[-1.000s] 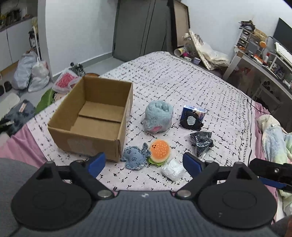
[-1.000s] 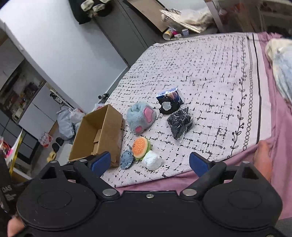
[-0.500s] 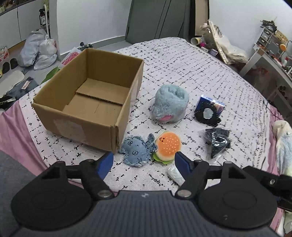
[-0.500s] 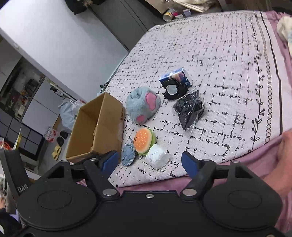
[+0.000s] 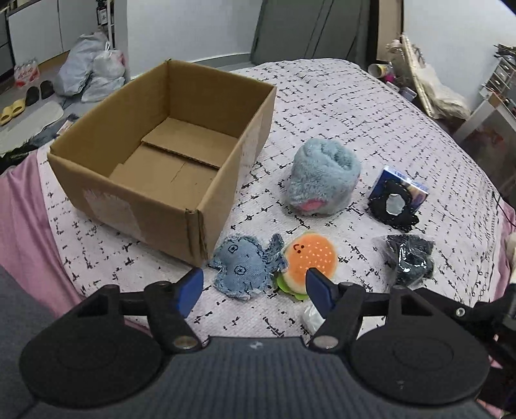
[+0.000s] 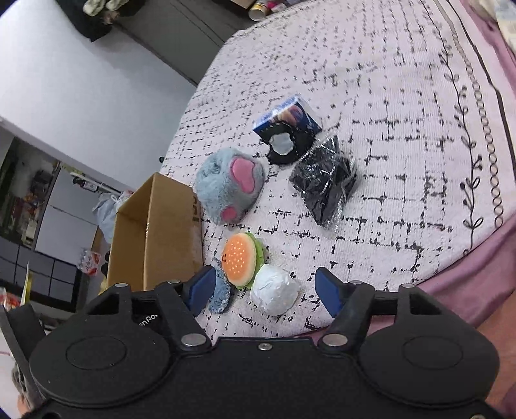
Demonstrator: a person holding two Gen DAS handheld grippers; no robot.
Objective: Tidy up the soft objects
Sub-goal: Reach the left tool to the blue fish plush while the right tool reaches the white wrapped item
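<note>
Soft things lie on a patterned bedspread [image 5: 338, 106] beside an empty cardboard box [image 5: 167, 154]. A denim whale [image 5: 242, 267], a burger plush [image 5: 309, 261] and a white bundle [image 6: 274, 293] lie nearest. Farther off sit a furry blue paw plush [image 5: 322, 177], a black packet [image 5: 409, 258] and a black lace ring [image 5: 391, 206] against a small blue box [image 5: 400, 190]. My left gripper [image 5: 254, 287] hangs above the whale, jaws closing, pads touching nothing. My right gripper [image 6: 267, 290] hovers over the white bundle [image 5: 311, 317], jaws closing, pads clear of it.
The bed's pink edge [image 6: 467, 283] runs close to the right gripper. On the floor at left lie bags [image 5: 90, 71] and slippers [image 5: 13, 109]. A desk and shelves [image 5: 496, 96] stand at the right, a dark wardrobe [image 5: 309, 29] behind the bed.
Both grippers have come down and closer to the toys, and both pairs of jaws have narrowed. The toys and box look larger; nothing on the bed has moved.
</note>
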